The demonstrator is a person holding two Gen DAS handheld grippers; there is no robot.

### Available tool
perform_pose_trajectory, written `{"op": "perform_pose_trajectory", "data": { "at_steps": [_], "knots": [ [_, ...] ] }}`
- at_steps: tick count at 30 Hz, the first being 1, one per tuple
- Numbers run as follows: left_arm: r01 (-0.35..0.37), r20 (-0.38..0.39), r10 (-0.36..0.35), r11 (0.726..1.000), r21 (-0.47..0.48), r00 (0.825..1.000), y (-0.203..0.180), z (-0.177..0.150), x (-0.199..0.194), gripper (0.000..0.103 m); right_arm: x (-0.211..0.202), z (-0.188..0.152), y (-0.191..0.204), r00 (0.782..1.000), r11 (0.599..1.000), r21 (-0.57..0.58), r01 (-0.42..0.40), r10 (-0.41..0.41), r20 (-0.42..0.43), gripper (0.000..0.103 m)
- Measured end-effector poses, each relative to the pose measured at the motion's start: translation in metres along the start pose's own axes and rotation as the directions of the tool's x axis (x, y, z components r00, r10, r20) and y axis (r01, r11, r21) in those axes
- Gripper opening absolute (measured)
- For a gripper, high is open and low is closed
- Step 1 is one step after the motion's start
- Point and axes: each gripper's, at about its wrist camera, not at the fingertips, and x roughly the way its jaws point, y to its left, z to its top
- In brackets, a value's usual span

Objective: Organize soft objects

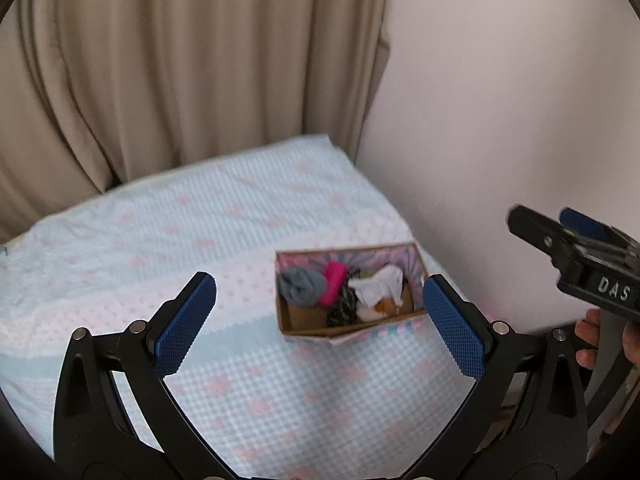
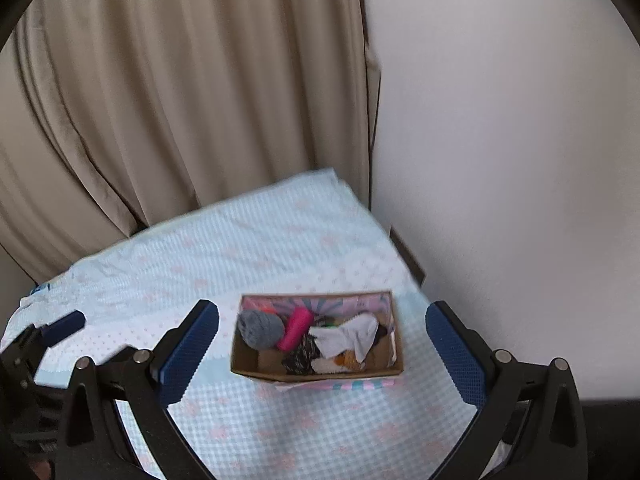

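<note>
- Soft objects sit together in an open cardboard box (image 2: 316, 370) on the bed (image 2: 248, 240), toward its right side, close to the wall (image 2: 500, 160).
- Contents, left to right: grey rolled bundle (image 2: 260, 329), pink roll (image 2: 295, 328), dark speckled piece (image 2: 302, 356), white cloth (image 2: 346, 338), orange-and-white item (image 2: 340, 362) at the near wall. Whether these are socks: cannot tell.
- Bed cover elsewhere shows no loose soft items. Judgement: sorting looks largely done.
- Box long axis runs left-right across both views.
- Right tongs (image 2: 322, 346): pads spread wide, nothing held. Box lies straight ahead, framed between the pads, slightly left of centre.
- Left tongs (image 1: 320, 320): also wide apart and empty. Box lies ahead but offset right, its right end by the right pad.
- Right tongs seen from the left wrist (image 1: 560, 236) at the far right edge, fingers of a hand (image 1: 592, 340) below them.
- Judgement: right tongs are better lined up; any reach into the box would go forward and down, pads straddling the short axis.
- Risk (judgement): the light box may slide on the soft cover if nudged.
</note>
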Motion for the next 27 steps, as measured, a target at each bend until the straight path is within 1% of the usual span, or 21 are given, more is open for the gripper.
{"op": "perform_pose_trajectory", "data": {
  "at_steps": [2,3,5,7,9,13,16,19,27],
  "knots": [
    [0.009,0.061,-0.008,1.0,-0.013,0.998,0.007,-0.001,-0.029,0.103,-0.034,-0.004,0.01,0.998,1.0,-0.008,0.011,-0.01,0.064,0.103],
    [0.012,0.088,-0.01,1.0,-0.019,0.996,0.011,-0.002,-0.04,0.103,-0.044,-0.005,0.012,0.996,1.0,-0.008,0.013,-0.012,0.083,0.103],
    [0.013,0.153,-0.009,1.0,-0.027,0.988,0.016,-0.005,-0.067,0.103,-0.068,-0.011,0.018,0.991,1.0,-0.005,0.025,-0.024,0.135,0.103],
    [0.011,0.216,-0.005,1.0,-0.029,0.976,0.021,-0.009,-0.09,0.103,-0.088,-0.017,0.021,0.984,1.0,0.004,0.029,-0.029,0.178,0.103],
    [0.0,0.256,0.005,1.0,-0.017,0.967,0.022,-0.012,-0.105,0.103,-0.102,-0.023,0.024,0.977,0.999,0.009,0.038,-0.039,0.207,0.103],
    [-0.039,0.335,0.027,0.999,0.028,0.942,0.016,-0.02,-0.134,0.103,-0.132,-0.035,0.027,0.957,0.998,0.012,0.058,-0.059,0.284,0.103],
    [-0.038,0.368,0.02,0.998,0.042,0.93,0.012,-0.025,-0.145,0.103,-0.146,-0.041,0.029,0.944,0.998,0.013,0.069,-0.07,0.324,0.103],
    [-0.038,0.383,0.013,0.998,0.057,0.924,0.008,-0.028,-0.151,0.103,-0.153,-0.045,0.032,0.934,0.997,0.017,0.071,-0.073,0.349,0.103],
    [-0.032,0.379,0.003,0.997,0.069,0.925,0.005,-0.032,-0.155,0.103,-0.158,-0.051,0.034,0.929,0.997,0.02,0.07,-0.072,0.364,0.103]
  ]
}}
